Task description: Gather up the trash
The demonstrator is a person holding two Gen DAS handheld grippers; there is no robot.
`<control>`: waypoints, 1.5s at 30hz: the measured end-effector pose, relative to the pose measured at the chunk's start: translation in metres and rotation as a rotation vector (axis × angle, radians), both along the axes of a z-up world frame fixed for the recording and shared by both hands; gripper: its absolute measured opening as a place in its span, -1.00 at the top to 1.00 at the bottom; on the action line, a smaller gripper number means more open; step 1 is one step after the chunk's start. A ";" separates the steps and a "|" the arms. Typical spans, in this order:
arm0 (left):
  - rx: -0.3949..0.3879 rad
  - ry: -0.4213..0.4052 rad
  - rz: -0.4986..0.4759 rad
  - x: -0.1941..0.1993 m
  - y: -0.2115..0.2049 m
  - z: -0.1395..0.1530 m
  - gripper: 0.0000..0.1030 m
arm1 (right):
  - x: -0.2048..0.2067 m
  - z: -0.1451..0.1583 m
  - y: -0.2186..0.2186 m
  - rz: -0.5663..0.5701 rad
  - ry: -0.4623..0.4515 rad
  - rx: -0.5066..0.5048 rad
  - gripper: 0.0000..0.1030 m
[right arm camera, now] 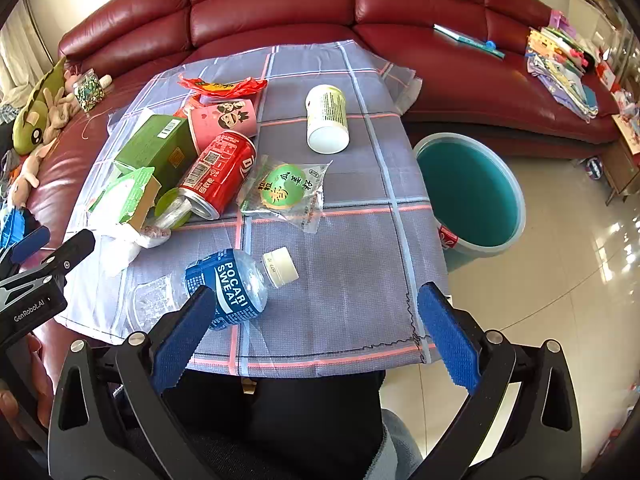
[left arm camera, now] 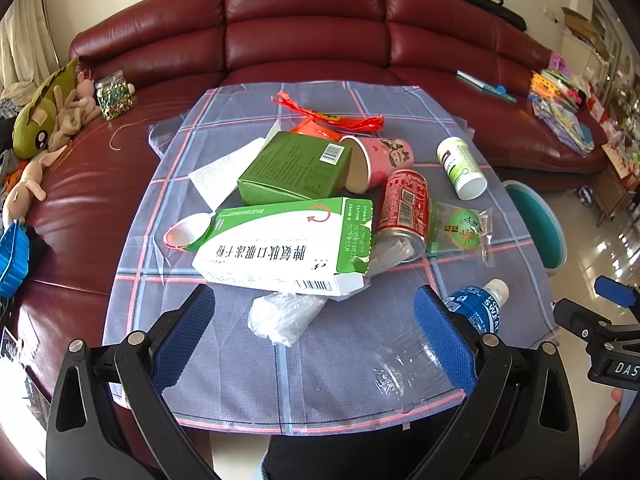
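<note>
Trash lies scattered on a checked cloth [left arm camera: 328,344] over a table. A white-and-green carton [left arm camera: 280,244], a green box [left arm camera: 296,168], a pink paper cup [left arm camera: 380,160], a red can [left arm camera: 404,204], a snack wrapper [left arm camera: 460,228], a white pill bottle [left arm camera: 460,168] and a crumpled clear bag [left arm camera: 284,316] are spread across it. A Pocari Sweat bottle [right arm camera: 228,284] lies on its side near the front edge. My left gripper [left arm camera: 316,304] hovers open over the clear bag. My right gripper [right arm camera: 316,300] is open, its left finger just in front of the bottle.
A teal bin [right arm camera: 472,192] stands on the tiled floor right of the table. A red leather sofa [left arm camera: 304,20] wraps behind and left, with plush toys [left arm camera: 44,120] and a jar [left arm camera: 114,94]. Clutter [right arm camera: 560,64] lies on the right sofa seat.
</note>
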State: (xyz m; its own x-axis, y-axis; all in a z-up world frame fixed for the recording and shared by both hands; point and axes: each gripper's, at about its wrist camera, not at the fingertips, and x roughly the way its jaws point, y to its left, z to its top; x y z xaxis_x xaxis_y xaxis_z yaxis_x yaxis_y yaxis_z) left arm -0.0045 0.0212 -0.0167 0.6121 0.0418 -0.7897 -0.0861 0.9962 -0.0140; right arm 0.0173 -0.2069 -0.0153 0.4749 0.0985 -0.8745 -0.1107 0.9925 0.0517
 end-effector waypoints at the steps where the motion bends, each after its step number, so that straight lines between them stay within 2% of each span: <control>1: 0.001 0.000 0.000 0.000 0.000 0.000 -0.92 | 0.000 0.000 0.000 0.000 0.000 0.000 -0.88; 13: -0.002 0.011 0.001 -0.001 0.006 -0.005 -0.92 | 0.003 -0.004 0.001 0.005 0.034 0.005 -0.88; 26: -0.008 0.061 0.034 0.004 0.026 -0.022 -0.92 | 0.010 -0.027 0.019 0.067 0.161 0.028 -0.88; 39: -0.084 0.116 0.051 0.011 0.056 -0.055 -0.92 | 0.026 -0.062 0.038 0.023 0.397 0.260 -0.88; 45: -0.117 0.109 0.055 0.010 0.070 -0.062 -0.92 | 0.040 -0.073 0.047 -0.062 0.463 0.323 -0.88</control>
State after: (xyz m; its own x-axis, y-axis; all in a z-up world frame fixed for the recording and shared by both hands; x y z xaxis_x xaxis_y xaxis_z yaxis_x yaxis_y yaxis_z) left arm 0.0051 0.0917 -0.0786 0.5217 -0.0231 -0.8528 -0.1476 0.9821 -0.1170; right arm 0.0568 -0.1600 -0.0879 0.0622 0.3801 -0.9228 0.0540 0.9220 0.3834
